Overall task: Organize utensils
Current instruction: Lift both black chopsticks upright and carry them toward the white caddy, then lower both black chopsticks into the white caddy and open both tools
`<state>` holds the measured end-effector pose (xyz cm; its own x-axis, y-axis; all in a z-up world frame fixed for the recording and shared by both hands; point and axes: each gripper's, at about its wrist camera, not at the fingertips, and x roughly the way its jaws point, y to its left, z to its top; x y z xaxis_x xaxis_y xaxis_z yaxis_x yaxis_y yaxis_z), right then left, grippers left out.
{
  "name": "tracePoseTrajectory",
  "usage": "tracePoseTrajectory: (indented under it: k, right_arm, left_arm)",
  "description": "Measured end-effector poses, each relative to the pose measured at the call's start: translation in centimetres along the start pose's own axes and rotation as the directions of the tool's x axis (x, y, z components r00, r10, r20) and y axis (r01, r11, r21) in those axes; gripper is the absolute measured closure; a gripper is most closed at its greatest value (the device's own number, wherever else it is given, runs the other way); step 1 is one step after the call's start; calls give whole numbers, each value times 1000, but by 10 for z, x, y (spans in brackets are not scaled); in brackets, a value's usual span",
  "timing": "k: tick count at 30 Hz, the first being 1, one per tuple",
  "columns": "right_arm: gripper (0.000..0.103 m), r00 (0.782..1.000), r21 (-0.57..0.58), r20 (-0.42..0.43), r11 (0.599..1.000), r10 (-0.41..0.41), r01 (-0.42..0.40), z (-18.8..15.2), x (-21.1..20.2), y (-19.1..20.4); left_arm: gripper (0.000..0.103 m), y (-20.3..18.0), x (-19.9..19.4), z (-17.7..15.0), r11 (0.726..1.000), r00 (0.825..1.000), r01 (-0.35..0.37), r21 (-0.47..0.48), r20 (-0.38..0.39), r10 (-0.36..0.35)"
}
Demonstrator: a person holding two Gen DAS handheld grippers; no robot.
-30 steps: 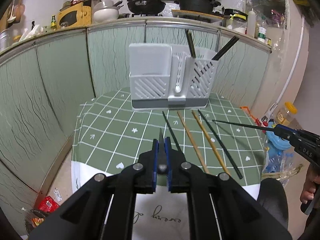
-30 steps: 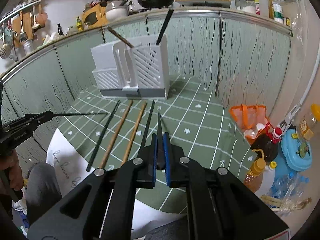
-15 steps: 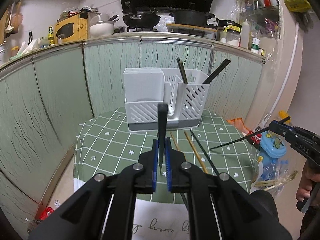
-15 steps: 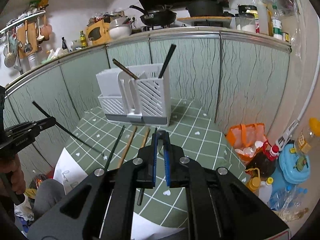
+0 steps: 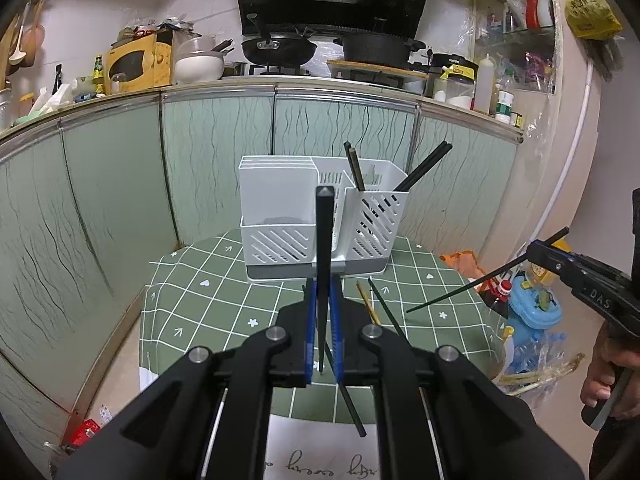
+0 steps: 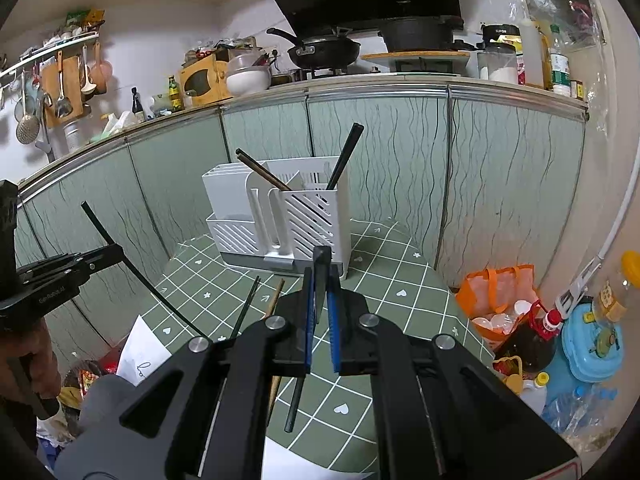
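Note:
A white slotted utensil holder [image 5: 320, 224] stands at the far side of the green checked table [image 5: 208, 300]; it also shows in the right wrist view [image 6: 280, 216]. Two dark chopsticks [image 5: 424, 166] lean in its right compartment. My left gripper [image 5: 323, 344] is shut on a black chopstick [image 5: 324, 248], held upright above the table. My right gripper [image 6: 320, 332] is shut on another black chopstick [image 6: 321, 276]; from the left view it [image 5: 472, 286] slants down over the table's right edge. Several wooden and black chopsticks [image 6: 246, 306] lie on the table.
Green cabinet fronts [image 5: 100, 200] curve behind the table under a cluttered counter with pans [image 5: 276, 48]. An orange bag [image 6: 500, 300], bottles and a blue container [image 6: 592, 340] sit on the floor at the right. White paper [image 5: 332, 460] overhangs the table's near edge.
Both grippers have risen and tilted up, each lifting its black chopstick off the table. The holder now sits lower and farther in both views.

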<state>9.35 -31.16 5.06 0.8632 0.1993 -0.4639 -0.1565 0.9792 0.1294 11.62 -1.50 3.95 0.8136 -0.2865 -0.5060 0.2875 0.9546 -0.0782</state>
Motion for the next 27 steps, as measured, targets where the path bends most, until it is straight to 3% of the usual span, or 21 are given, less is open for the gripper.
tracePoseTrajectory:
  k: [12, 27]
  right_arm:
    - [97, 1000, -15, 21, 1000, 19, -19, 20, -6, -1]
    - [97, 998, -36, 53, 999, 30, -29, 67, -14, -6]
  left_arm:
    - [95, -4, -4, 21, 999, 999, 41, 15, 35, -41]
    - [95, -20, -13, 73, 996, 990, 69, 64, 115, -76]
